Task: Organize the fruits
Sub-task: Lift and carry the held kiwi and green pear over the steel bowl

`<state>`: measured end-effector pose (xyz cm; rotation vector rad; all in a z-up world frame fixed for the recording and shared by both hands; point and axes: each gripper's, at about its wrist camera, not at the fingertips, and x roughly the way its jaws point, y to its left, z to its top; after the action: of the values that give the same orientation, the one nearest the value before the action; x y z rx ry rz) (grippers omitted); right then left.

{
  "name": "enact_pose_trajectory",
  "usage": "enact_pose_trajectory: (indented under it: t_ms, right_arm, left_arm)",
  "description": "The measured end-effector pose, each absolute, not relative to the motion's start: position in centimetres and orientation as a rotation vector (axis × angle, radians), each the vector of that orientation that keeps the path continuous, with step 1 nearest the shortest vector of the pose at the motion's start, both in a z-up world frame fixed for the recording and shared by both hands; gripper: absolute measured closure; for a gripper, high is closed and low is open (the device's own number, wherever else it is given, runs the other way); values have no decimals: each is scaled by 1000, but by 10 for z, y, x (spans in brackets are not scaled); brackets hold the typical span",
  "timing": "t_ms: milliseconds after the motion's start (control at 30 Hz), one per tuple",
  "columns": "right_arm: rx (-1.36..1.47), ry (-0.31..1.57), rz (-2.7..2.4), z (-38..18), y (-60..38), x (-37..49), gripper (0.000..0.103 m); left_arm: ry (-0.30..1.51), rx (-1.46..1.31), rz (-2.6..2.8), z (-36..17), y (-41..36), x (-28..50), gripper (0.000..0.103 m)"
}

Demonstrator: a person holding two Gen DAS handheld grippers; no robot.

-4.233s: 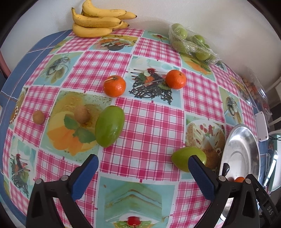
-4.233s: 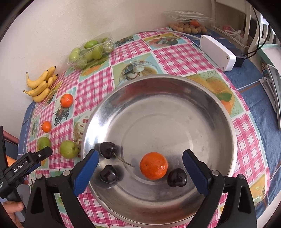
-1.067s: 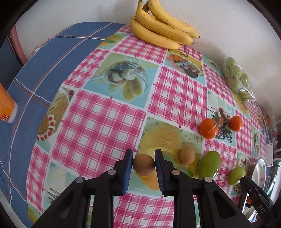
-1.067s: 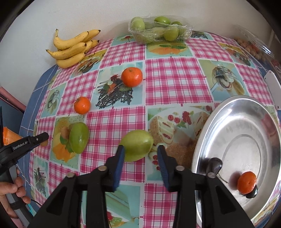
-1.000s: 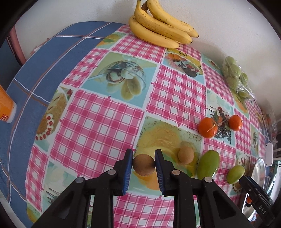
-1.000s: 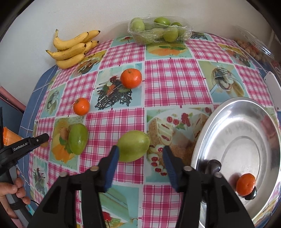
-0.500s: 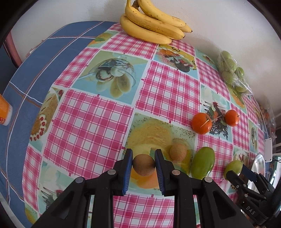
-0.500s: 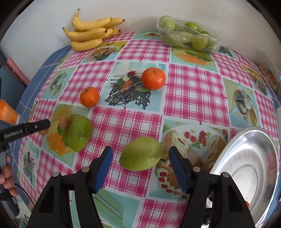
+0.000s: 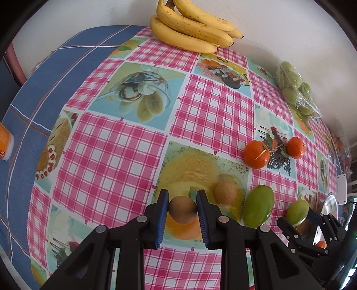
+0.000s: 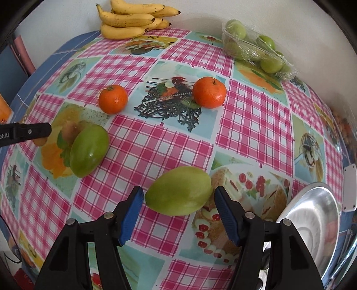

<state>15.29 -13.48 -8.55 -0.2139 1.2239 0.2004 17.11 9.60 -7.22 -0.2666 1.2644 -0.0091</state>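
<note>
Clamping a small round brown fruit (image 9: 182, 209) between its blue pads, the left tool (image 9: 181, 210) is gripping it at the widest part, pads touching both sides, so it should not roll free; whether the fruit is resting on the worktop (image 9: 111, 160) or is just lifted I cannot tell. Nearest in the other view, the right tool (image 10: 177, 201) is standing apart, its pads flanking the pale green oval mango (image 10: 178, 190) on either side without touching it, apparently lining up for a squeeze across the fruit's long axis. Just right of that tool, the shiny round metal bowl (image 10: 312, 209) is lying at the worktop's edge, probably the collecting place.

Farther out, a second brown round fruit (image 9: 225, 191) is lying just beside a darker green mango (image 9: 258, 206), and beyond them two orange mandarins (image 10: 113, 98) (image 10: 209, 92) are sitting apart on either side of a printed picture on the checked pink cloth. Farthest back, against the white wall, a bunch of yellow bananas (image 10: 131, 19) and a clear wrapped tray of small green fruit (image 10: 254, 50) are waiting, seemingly untouched so far.
</note>
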Motion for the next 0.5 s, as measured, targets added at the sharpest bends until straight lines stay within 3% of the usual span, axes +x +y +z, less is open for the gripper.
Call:
enact_pose_trajectory:
  t_ms: [167,233,500]
  right_arm:
    - [-203,1222,206,-86,-137,155,37]
    - [-186,1226,215,-86,-137,156,45]
    - [-150,1227,207,-83,-140,154,46]
  left_arm:
    - [1269,-259,-6,-74,94,172,75]
    - [1272,-259,-10,-75,94,172,75]
    - [1271,-239,-10,-75,91,174,75]
